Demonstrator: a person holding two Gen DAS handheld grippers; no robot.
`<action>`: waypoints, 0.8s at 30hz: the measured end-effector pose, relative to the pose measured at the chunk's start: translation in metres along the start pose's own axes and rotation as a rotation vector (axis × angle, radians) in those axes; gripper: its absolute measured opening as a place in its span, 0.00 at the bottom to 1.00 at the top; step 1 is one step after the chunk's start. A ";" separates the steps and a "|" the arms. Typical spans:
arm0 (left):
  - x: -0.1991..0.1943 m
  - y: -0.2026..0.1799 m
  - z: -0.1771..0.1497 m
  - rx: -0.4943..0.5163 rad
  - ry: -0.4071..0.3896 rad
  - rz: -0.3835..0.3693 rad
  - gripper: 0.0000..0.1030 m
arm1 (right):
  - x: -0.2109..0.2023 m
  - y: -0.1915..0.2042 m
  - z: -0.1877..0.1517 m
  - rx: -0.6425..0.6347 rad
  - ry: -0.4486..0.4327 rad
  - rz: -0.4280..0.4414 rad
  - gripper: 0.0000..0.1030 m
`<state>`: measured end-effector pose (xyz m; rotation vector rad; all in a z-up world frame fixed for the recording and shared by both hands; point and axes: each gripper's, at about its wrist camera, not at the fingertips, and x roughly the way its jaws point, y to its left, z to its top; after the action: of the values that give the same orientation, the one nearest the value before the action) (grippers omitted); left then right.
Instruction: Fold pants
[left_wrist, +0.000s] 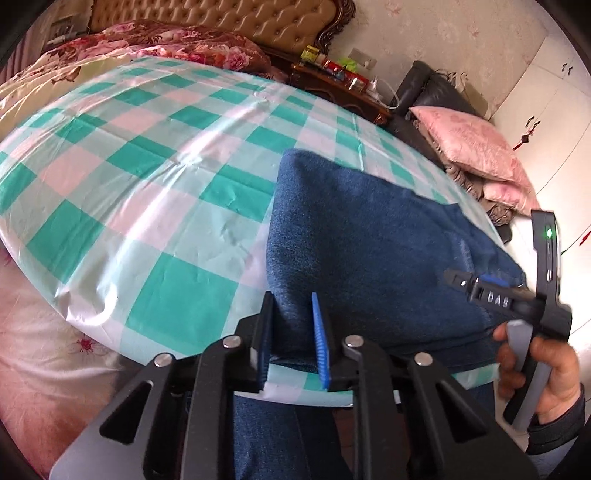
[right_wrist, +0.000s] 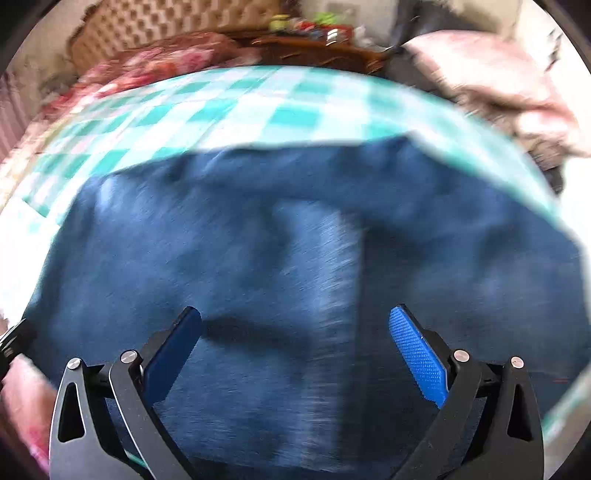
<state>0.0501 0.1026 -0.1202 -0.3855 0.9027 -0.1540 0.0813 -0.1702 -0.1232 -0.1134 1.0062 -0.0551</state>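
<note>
Dark blue pants (left_wrist: 369, 240) lie folded on a green-and-white checked cloth (left_wrist: 147, 184) at the near right of a bed. My left gripper (left_wrist: 293, 299) is partly closed around the near left edge of the pants, with a narrow gap between its blue pads. My right gripper (right_wrist: 295, 317) is wide open and empty, close above the middle of the pants (right_wrist: 295, 240); that view is blurred by motion. The right gripper also shows in the left wrist view (left_wrist: 458, 278), held in a hand over the right side of the pants.
A floral quilt (left_wrist: 166, 40) and a padded headboard (left_wrist: 221, 18) lie at the far end of the bed. A cluttered wooden nightstand (left_wrist: 340, 81) and a dark chair with pink pillows (left_wrist: 469, 144) stand to the right. The near bed edge drops off below the gripper.
</note>
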 end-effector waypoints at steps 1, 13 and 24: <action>-0.002 0.000 0.000 -0.002 -0.005 -0.005 0.18 | -0.011 0.000 0.006 -0.001 -0.038 -0.007 0.95; -0.025 -0.064 0.001 0.262 -0.136 0.163 0.14 | -0.019 0.161 0.098 -0.319 0.189 0.341 0.95; -0.028 -0.076 0.000 0.306 -0.175 0.163 0.13 | 0.022 0.207 0.090 -0.420 0.235 0.219 0.42</action>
<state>0.0347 0.0407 -0.0700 -0.0390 0.7203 -0.1040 0.1674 0.0397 -0.1190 -0.3860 1.2491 0.3514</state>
